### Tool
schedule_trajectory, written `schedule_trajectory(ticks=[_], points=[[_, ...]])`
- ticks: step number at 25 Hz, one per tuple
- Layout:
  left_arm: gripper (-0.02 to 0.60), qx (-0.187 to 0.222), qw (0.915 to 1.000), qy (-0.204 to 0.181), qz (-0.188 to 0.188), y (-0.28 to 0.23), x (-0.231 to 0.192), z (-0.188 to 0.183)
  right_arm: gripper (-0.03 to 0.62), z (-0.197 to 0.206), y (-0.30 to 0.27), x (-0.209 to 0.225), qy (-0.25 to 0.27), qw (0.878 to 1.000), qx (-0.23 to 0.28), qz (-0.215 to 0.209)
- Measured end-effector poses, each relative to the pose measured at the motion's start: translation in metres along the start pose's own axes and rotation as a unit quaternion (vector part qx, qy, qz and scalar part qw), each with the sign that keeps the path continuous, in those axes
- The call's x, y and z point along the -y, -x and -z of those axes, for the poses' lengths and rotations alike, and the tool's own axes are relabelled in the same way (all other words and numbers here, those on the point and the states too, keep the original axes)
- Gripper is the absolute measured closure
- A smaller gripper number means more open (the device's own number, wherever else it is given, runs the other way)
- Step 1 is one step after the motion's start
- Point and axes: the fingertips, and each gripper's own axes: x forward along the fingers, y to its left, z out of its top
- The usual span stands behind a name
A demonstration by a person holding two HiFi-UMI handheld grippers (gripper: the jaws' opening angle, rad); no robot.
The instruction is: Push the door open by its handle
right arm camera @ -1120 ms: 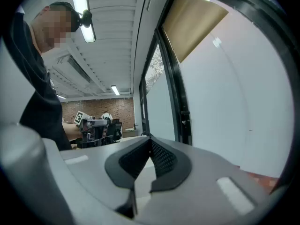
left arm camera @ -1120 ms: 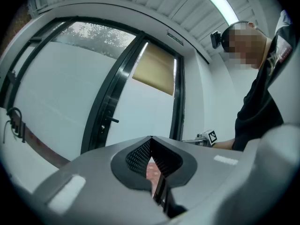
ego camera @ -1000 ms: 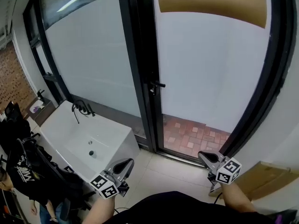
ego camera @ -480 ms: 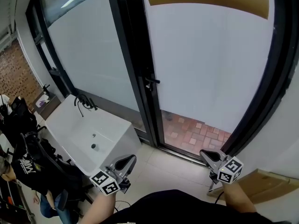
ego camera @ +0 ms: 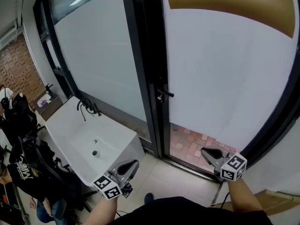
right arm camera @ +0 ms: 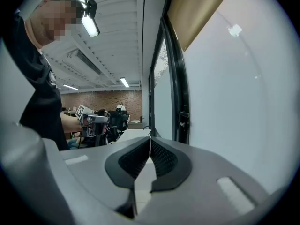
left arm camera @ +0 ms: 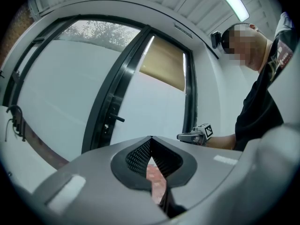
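Observation:
A frosted glass door (ego camera: 225, 74) in a black frame stands ahead, with a short black lever handle (ego camera: 165, 94) on its left stile. The handle (left arm camera: 116, 118) also shows in the left gripper view and the handle (right arm camera: 183, 121) in the right gripper view. My left gripper (ego camera: 132, 163) hangs low at the left, shut and empty, well short of the door. My right gripper (ego camera: 204, 151) is low at the right, shut with nothing in it, below and right of the handle. Both are held near waist height.
A white washbasin (ego camera: 112, 132) with a black tap (ego camera: 84, 108) stands left of the door. Red brick paving (ego camera: 192, 146) shows through the door's clear lower strip. A seated person in dark clothes (ego camera: 21, 168) is at far left. A fixed frosted pane (ego camera: 101, 55) fills the wall left of the door.
The view has swung right and slightly closer, so the door handle sits lower and more central. Both grippers stay low and shut, the right one a little higher.

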Motion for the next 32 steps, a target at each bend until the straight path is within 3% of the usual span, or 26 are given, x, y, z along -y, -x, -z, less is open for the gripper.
schedule_trajectory(ticks=[5, 7, 11, 15, 18, 21, 24, 26, 32], points=[[0.591, -0.012, 0.9989, -0.028, 0.035, -0.017, -0.097, -0.027, 0.579, -0.056, -0.108, 0.032, 0.026, 0.999, -0.018, 0.019], [0.591, -0.016, 0.9975, -0.031, 0.061, -0.03, -0.125, -0.042, 0.474, -0.077, -0.148, 0.043, 0.036, 0.999, -0.033, 0.014], [0.591, -0.008, 0.9956, -0.034, 0.087, -0.065, -0.17, -0.067, 0.436, -0.104, -0.226, 0.079, 0.101, 0.99, -0.094, 0.023], [0.591, -0.001, 0.9966, -0.031, 0.076, -0.115, -0.196, -0.071, 0.433, -0.11, -0.294, 0.138, 0.182, 0.967, -0.176, 0.026], [0.591, 0.001, 0.9982, -0.036, 0.049, -0.148, -0.215, -0.072, 0.433, -0.087, -0.335, 0.164, 0.206, 0.946, -0.249, -0.001], [0.591, 0.014, 0.9986, -0.044, 0.027, -0.167, -0.233, -0.082, 0.433, -0.054, -0.357, 0.166, 0.19, 0.924, -0.329, -0.051], [0.589, 0.018, 0.9985, -0.049, 0.017, -0.176, -0.251, -0.084, 0.433, -0.012, -0.365, 0.157, 0.131, 0.899, -0.405, -0.102], [0.591, 0.021, 0.9986, -0.044, 0.022, -0.177, -0.271, -0.085, 0.428, -0.003, -0.374, 0.151, 0.1, 0.898, -0.414, -0.112], [0.59, 0.012, 0.9972, -0.026, 0.069, -0.194, -0.338, -0.088, 0.43, -0.002, -0.398, 0.152, 0.093, 0.919, -0.374, -0.089]])
